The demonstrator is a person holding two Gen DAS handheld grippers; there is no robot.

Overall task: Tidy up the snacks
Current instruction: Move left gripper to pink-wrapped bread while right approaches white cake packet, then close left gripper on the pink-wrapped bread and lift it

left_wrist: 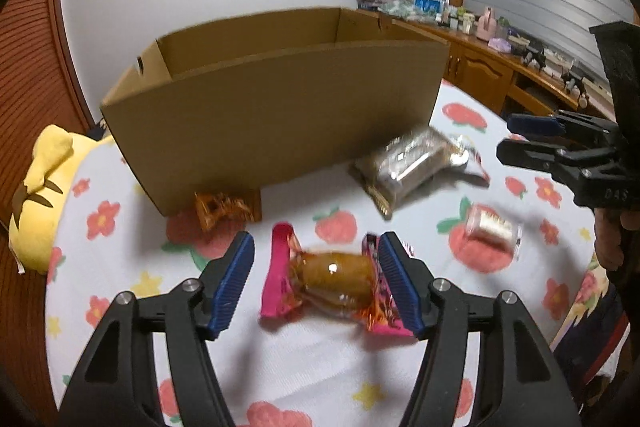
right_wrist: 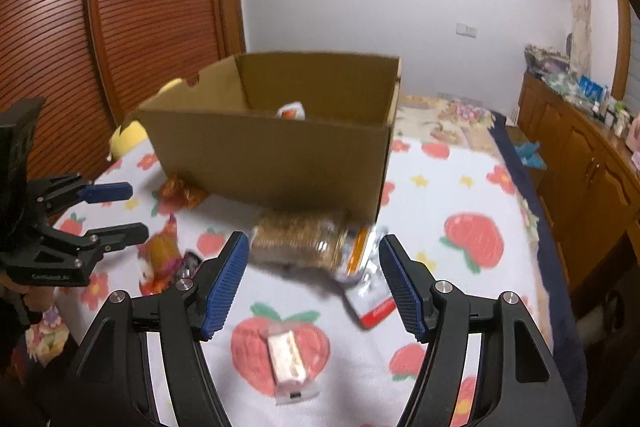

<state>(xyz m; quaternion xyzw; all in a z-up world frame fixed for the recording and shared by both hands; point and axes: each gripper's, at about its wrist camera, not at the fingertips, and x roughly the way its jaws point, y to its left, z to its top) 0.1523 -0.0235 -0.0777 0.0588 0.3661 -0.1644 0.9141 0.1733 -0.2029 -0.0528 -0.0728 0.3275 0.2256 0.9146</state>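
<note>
A yellow plush toy (left_wrist: pixel 38 195) lies at the bed's edge beside the slatted wooden wardrobe doors (right_wrist: pixel 132 15). The bedsheet (left_wrist: pixel 316 359) is white with red fruit and flower prints. A brown hair claw (left_wrist: pixel 218 209), perhaps plastic, rests on it. A wooden sideboard (right_wrist: pixel 580 163) along the wall carries small clutter.

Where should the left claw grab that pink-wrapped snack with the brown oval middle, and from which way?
Grip the pink-wrapped snack across its plump brown middle, coming down from above. It lies flat on the flowered cloth between the open left claw, and its crinkled twisted ends would likely slip.
</note>
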